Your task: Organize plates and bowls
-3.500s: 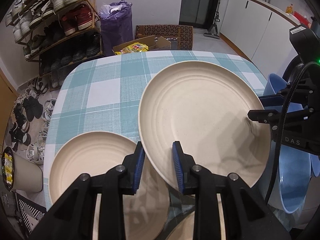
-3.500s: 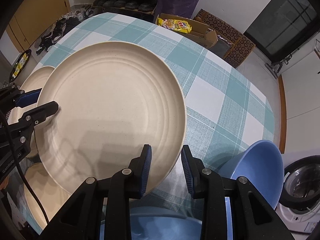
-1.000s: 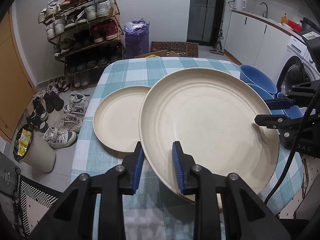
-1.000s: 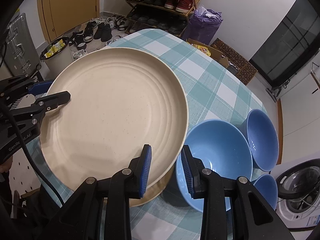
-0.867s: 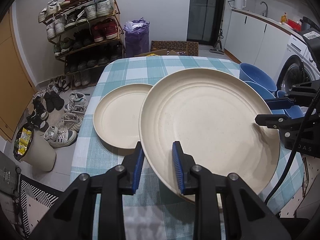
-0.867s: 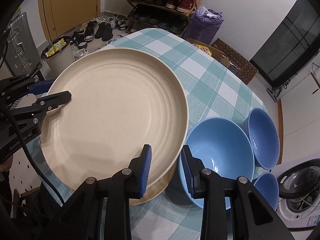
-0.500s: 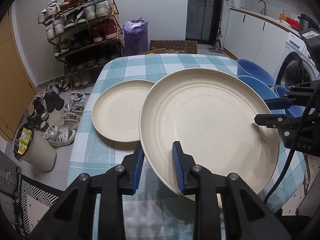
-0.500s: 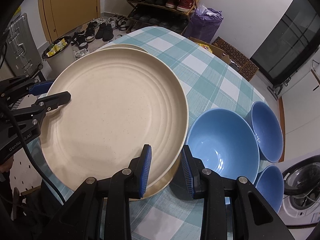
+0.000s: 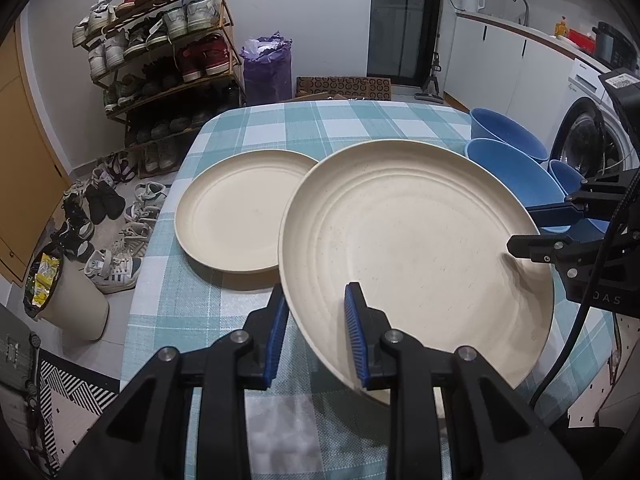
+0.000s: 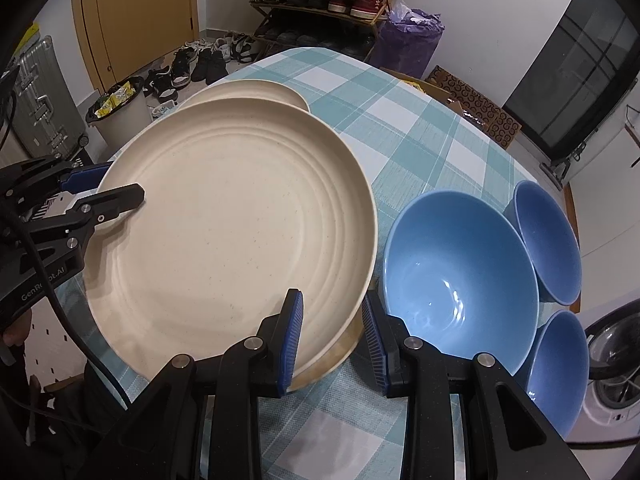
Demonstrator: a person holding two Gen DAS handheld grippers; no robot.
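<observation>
The large cream ridged plate point(image 9: 416, 248) is clamped at opposite rim points by both claws: left gripper point(image 9: 316, 336) on the near-left edge, right gripper point(image 10: 332, 344) on the near-right edge. Over approx. 3 s the plate has been carried nearer and tilted less. It is now held over a third cream plate point(image 10: 340, 354), only a rim sliver visible; contact cannot be confirmed. The smaller cream plate point(image 9: 236, 212) lies far-left on the teal check tablecloth point(image 9: 180, 320); three blue bowls point(image 10: 456, 272) sit right. Stacking appears imminent.
</observation>
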